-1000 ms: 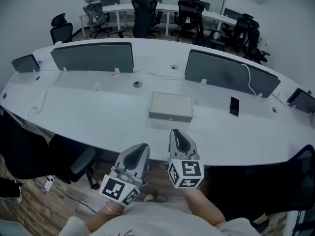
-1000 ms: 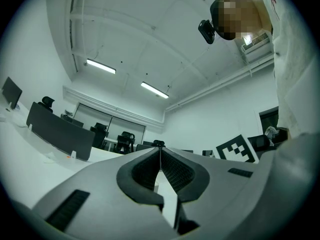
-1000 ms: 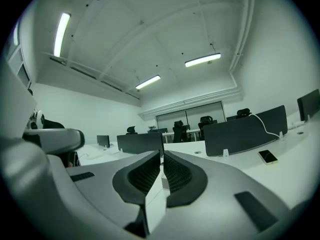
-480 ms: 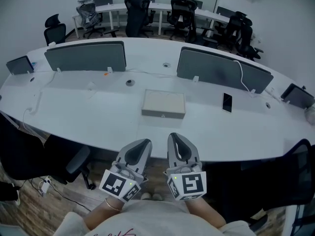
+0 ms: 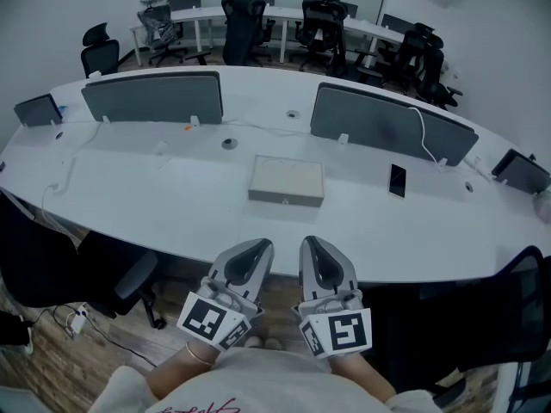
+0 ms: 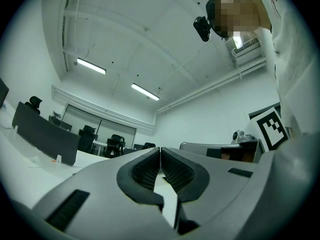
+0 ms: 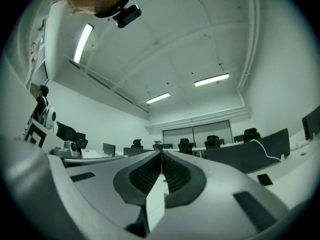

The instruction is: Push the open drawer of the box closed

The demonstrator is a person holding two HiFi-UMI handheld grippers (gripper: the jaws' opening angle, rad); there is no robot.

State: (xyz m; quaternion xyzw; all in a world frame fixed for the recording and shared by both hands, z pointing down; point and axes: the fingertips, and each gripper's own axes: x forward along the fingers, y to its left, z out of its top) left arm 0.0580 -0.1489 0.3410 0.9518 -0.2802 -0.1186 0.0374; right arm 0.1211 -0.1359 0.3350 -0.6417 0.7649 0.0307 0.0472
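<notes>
Your left gripper (image 5: 256,246) and right gripper (image 5: 312,243): matt grey plastic shells, pads (image 6: 146,172) black, finely ribbed, rubbery-looking. Box (image 5: 287,179) smooth matt pale grey, can't tell metal or plastic. Table (image 5: 155,205) smooth white, slight sheen. Floor (image 5: 103,347) wood-grain planks. Phone (image 5: 397,180) glossy black

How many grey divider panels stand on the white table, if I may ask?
4 divider panels: a small one at the far left, a wide one left of centre, a wide one right of centre, a small one at the far right. More may lie off-frame.
</notes>
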